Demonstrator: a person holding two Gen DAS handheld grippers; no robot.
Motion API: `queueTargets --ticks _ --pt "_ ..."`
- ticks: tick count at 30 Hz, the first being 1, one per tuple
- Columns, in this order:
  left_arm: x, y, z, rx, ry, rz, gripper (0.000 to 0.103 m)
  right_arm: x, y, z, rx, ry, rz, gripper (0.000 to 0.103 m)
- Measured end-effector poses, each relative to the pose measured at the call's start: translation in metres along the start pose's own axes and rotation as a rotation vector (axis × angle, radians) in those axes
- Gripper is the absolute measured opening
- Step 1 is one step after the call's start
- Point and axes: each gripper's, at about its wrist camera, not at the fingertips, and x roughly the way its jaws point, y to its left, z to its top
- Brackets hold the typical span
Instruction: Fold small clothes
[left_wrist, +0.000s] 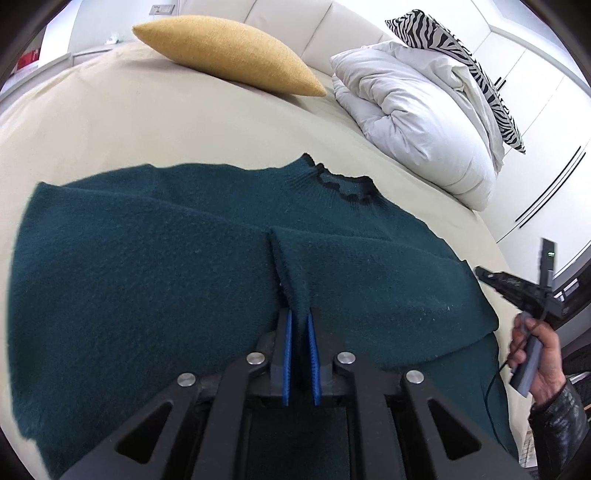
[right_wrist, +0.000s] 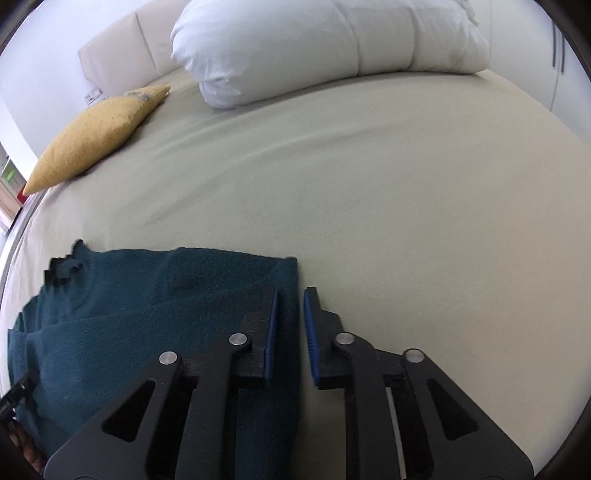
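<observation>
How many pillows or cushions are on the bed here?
2: a yellow cushion at the head of the bed, and a zebra-print pillow propped behind the bundled white duvet. The duvet may hide others.

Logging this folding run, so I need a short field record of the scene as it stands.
garment: dark green sweater, flat on bed, sleeves folded in
left gripper: shut on sweater fold
right gripper: jaws slightly apart, over the sweater's edge; grip unclear
other items: yellow cushion, white duvet, zebra pillow
</observation>
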Motion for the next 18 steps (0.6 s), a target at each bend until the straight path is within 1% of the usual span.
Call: queueTargets --ticks 2,3,4,5,6,8,9,10,11,12,13,14,15,17,18 --pt "-0.009 0.001 -0.003 -0.014 -0.008 0.023 0.017 -0.028 0.005 -0.007 -0.009 -0.062 0.018 0.015" --pt "-0.012 0.002 -0.005 -0.021 -0.009 0.027 0.021 -0.045 0.010 -0.013 -0.022 -0.089 0.041 0.016" --pt "-0.014 0.003 -0.007 -0.029 -0.009 0.030 0.022 -0.056 0.014 -0.020 -0.032 -0.105 0.068 0.017" --pt "-0.019 0.005 -0.010 -0.040 -0.011 0.033 0.022 -0.062 0.018 -0.025 -0.040 -0.111 0.083 0.026" --pt "-0.023 0.007 -0.013 -0.049 -0.014 0.036 0.022 -0.064 0.025 -0.034 -0.067 -0.104 0.090 0.047" --pt "-0.036 0.011 -0.021 -0.073 -0.021 0.043 0.022 -0.051 0.033 -0.051 -0.108 -0.054 0.064 0.084" --pt "-0.046 0.013 -0.028 -0.087 -0.026 0.044 0.027 -0.028 0.033 -0.062 -0.119 0.034 0.047 0.085" --pt "-0.057 0.016 -0.034 -0.094 -0.033 0.045 0.035 -0.011 0.031 -0.070 -0.130 0.104 0.032 0.084" --pt "-0.069 0.019 -0.042 -0.095 -0.041 0.051 0.041 -0.014 0.031 -0.076 -0.152 0.057 0.032 0.081" --pt "-0.082 0.023 -0.052 -0.095 -0.051 0.066 0.052 -0.025 0.032 -0.076 -0.144 0.028 0.009 0.081" --pt "-0.094 0.028 -0.062 -0.100 -0.060 0.077 0.057 -0.034 0.030 -0.076 -0.115 0.023 -0.004 0.081" --pt "-0.109 0.035 -0.076 -0.113 -0.066 0.086 0.058 -0.052 0.024 -0.075 -0.058 -0.016 0.031 0.081" --pt "-0.120 0.040 -0.086 -0.121 -0.066 0.088 0.058 -0.067 0.021 -0.076 -0.030 -0.052 0.056 0.081" --pt "-0.142 0.049 -0.111 -0.135 -0.065 0.103 0.058 -0.104 0.016 -0.085 -0.014 -0.116 0.083 0.081" --pt "-0.153 0.054 -0.124 -0.148 -0.059 0.109 0.060 -0.119 0.016 -0.092 -0.023 -0.128 0.103 0.081"
